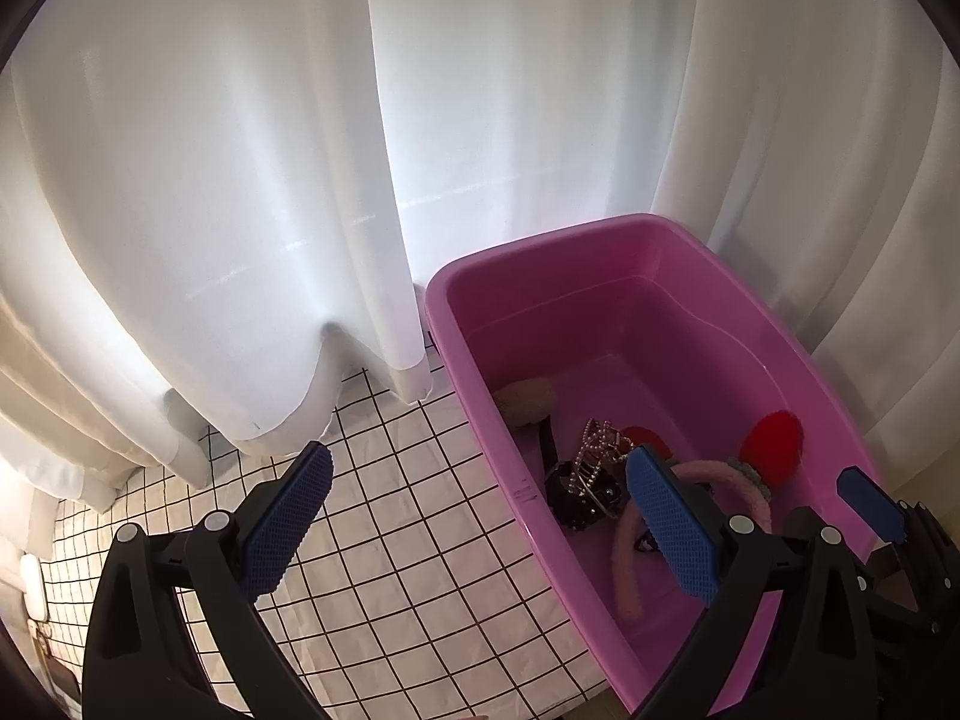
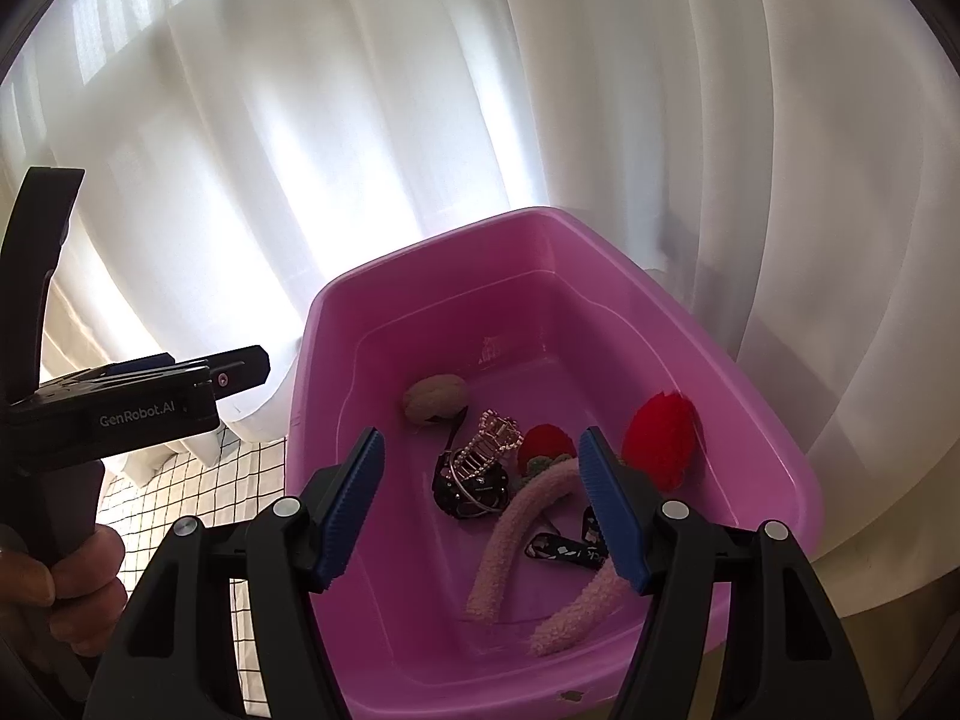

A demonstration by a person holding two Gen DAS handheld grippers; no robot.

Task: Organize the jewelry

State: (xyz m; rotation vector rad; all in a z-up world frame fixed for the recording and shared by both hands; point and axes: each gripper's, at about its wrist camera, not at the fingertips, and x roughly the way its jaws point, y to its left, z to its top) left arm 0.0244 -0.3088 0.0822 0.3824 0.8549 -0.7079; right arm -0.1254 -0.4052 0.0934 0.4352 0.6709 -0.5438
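A pink plastic tub [image 2: 774, 420] [image 1: 474, 360] stands on a checked cloth and holds the jewelry. In it lie a fuzzy pink headband [image 2: 510, 528] [image 1: 627, 564], a pearl hair claw [image 2: 489, 450] [image 1: 594, 456] on a black piece [image 2: 474, 489], two red pompoms [image 2: 660, 438] [image 1: 771, 441], a beige pompom [image 2: 435, 396] [image 1: 528, 399] and black patterned snap clips [image 2: 561, 549]. My right gripper [image 2: 480, 438] hangs open above the tub's contents, touching nothing. My left gripper [image 1: 480, 462] is open too, straddling the tub's left wall with nothing held.
White curtains [image 1: 240, 210] hang close behind and around the tub. The white cloth with a black grid [image 1: 390, 540] spreads left of the tub. A hand [image 2: 72, 576] holds the left gripper's handle. A blue-padded finger of the right gripper [image 1: 870, 501] shows over the tub's right side.
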